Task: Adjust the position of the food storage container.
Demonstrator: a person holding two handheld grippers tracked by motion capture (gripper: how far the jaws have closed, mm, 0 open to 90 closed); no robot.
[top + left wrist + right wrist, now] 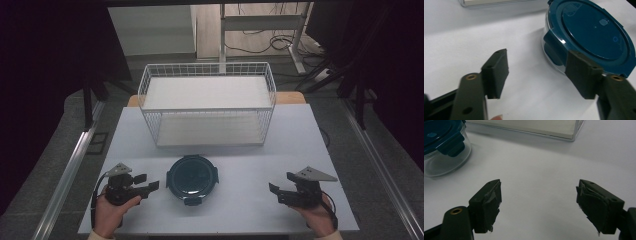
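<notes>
Container [192, 179] sits lower centre on the bench [240, 210], nearer your left claw [150, 186]; both it and your right claw [278, 193] gape empty.

Lidded container [192, 179] before wire basket [207, 102]

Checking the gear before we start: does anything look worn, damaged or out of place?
Yes: the right gripper has ragged, frayed pads with torn edges. The lidded container and wire basket look normal.

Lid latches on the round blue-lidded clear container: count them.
4 latches on the round blue-lidded clear container: far, near, left, right.
</notes>
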